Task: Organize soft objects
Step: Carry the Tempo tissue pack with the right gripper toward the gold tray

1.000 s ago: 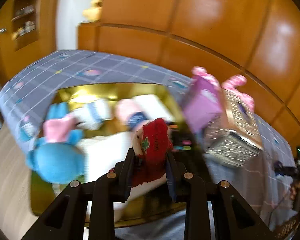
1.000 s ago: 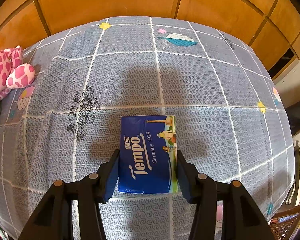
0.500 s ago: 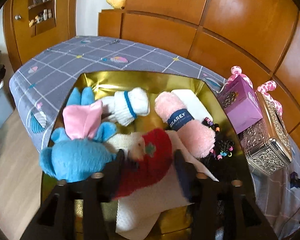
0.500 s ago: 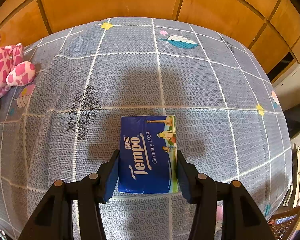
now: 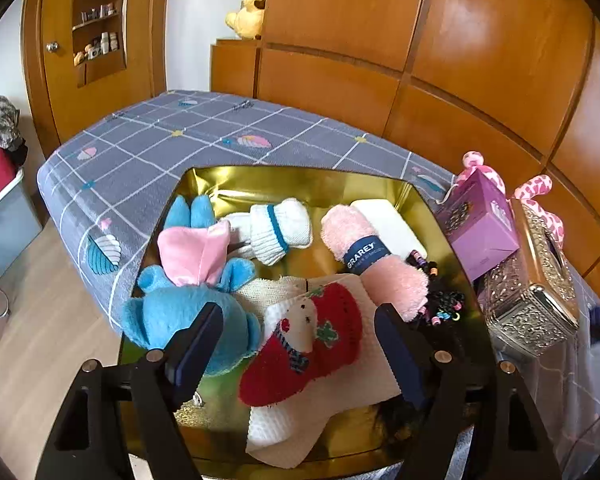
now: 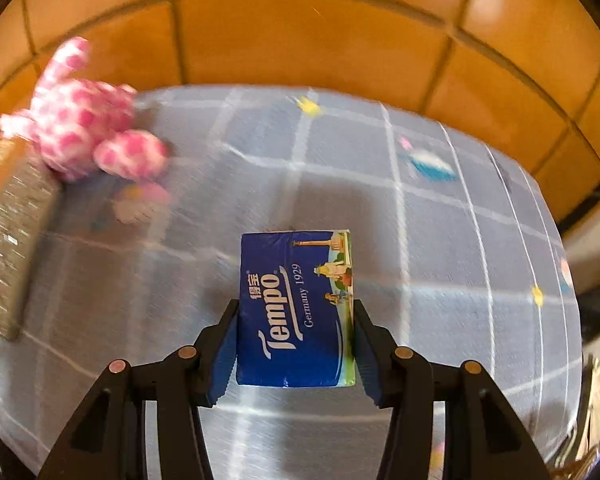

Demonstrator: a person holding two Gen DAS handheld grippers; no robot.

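Observation:
In the left wrist view a gold tray [image 5: 312, 184] lies on the grey checked bedspread. A red and white sock [image 5: 308, 344] lies in it between my left gripper's [image 5: 298, 340] fingers, free of both pads; the jaws are opening. Beside the sock lie a blue plush toy [image 5: 168, 316], a white sock [image 5: 278, 232] and a pink rolled towel [image 5: 374, 264]. In the right wrist view my right gripper [image 6: 296, 344] is shut on a blue Tempo tissue pack [image 6: 296, 308], lifted over the bedspread [image 6: 440, 240].
A purple box [image 5: 478, 224] and a silver ornate box [image 5: 536, 288] stand right of the tray, a pink spotted plush [image 6: 88, 132] behind them. Dark hair ties [image 5: 440, 304] sit in the tray's right side. Wooden panels [image 5: 460, 60] line the back. Floor lies to the left.
My left gripper opened and let go of the red sock, which now lies in the tray. My right gripper lifted the tissue pack and swung toward the pink plush and silver box.

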